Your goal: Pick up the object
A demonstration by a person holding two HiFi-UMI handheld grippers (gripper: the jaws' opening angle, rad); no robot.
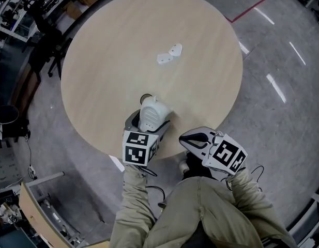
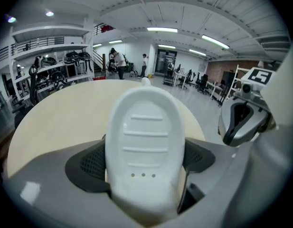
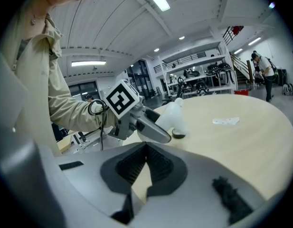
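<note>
A white ribbed plastic object (image 1: 152,110) rests near the front edge of the round wooden table (image 1: 112,45). My left gripper (image 1: 149,122) is shut on it, with a black pad against each side. In the left gripper view the object (image 2: 145,141) fills the gap between the pads and hides the table behind it. My right gripper (image 1: 186,138) hangs just off the table's front edge, to the right of the left one. Its jaws are shut with nothing between them (image 3: 146,151). From the right gripper view, the object (image 3: 177,117) stands beyond the left gripper (image 3: 153,127).
Two small white pieces (image 1: 169,54) lie together toward the far side of the table, also seen as white pieces (image 3: 226,121). Grey floor with red tape (image 1: 247,10) surrounds the table. Racks of gear (image 2: 56,70) and several people stand far behind.
</note>
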